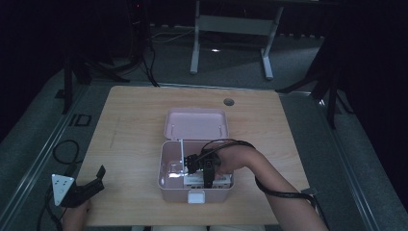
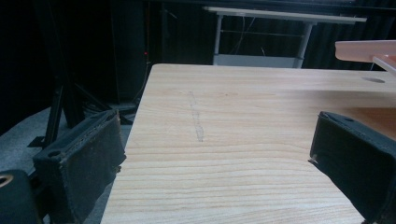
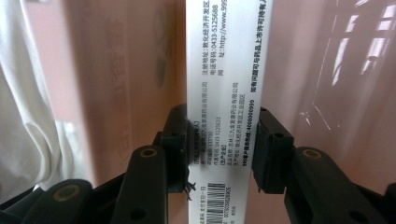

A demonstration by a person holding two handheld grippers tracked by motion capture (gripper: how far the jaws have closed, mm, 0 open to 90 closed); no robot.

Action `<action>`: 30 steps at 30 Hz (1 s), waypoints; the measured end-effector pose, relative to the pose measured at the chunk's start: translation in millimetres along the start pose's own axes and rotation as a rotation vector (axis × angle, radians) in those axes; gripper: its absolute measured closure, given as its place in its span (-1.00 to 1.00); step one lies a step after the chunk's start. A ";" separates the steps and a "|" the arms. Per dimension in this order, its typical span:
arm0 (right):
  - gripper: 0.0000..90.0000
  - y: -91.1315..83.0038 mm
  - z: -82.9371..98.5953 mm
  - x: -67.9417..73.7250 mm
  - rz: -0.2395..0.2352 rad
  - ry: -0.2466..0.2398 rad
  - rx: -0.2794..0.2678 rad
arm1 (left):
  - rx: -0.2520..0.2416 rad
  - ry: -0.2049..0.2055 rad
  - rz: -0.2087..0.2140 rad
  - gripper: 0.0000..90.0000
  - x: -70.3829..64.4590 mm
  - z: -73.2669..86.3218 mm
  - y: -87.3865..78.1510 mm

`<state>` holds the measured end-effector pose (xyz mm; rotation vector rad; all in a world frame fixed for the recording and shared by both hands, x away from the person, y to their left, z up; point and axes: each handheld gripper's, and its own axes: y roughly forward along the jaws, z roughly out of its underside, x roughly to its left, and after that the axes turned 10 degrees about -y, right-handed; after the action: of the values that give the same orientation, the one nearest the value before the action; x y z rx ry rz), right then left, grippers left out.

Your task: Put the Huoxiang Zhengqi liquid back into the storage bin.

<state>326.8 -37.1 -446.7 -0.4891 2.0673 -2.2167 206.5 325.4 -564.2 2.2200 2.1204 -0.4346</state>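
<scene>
A pink box [image 1: 166, 168] stands open at the middle of the wooden table, its lid [image 1: 196, 123] tipped back. My right gripper [image 1: 191, 162] reaches down inside it. In the right gripper view that gripper [image 3: 223, 149] is shut on a narrow white carton [image 3: 224, 70] with black print and a barcode, held upright against the pink inner wall [image 3: 303, 70]. The carton [image 1: 183, 153] shows as a thin white strip in the high view. My left gripper [image 1: 94, 185] hovers at the table's front left corner, and its jaws [image 2: 215, 158] stand wide open over bare wood.
Other pale packets [image 1: 195, 180] lie on the box's floor, and something white and soft [image 3: 23, 116] sits beside the carton. The box has a white latch [image 1: 196, 197] at its front. A cable hole [image 1: 228, 102] marks the table's far side. A desk frame [image 1: 231, 29] stands beyond.
</scene>
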 end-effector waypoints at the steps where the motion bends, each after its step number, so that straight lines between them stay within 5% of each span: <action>1: 0.38 0.6 0.0 0.0 0.001 0.001 -0.006 | -0.001 0.000 -0.001 -0.93 -0.1 0.0 0.0; 16: 0.34 -1.2 0.1 -0.5 -0.004 0.007 -0.007 | 0.002 0.001 0.001 -0.93 0.1 -0.1 0.1; 30: 0.27 -49.3 17.7 5.0 0.066 0.038 -0.075 | 0.002 0.002 -0.001 -0.93 -0.1 -0.1 0.3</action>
<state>335.1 -50.9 -396.5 -0.3807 2.1588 -2.1358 206.8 325.3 -564.1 2.2217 2.1227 -0.4353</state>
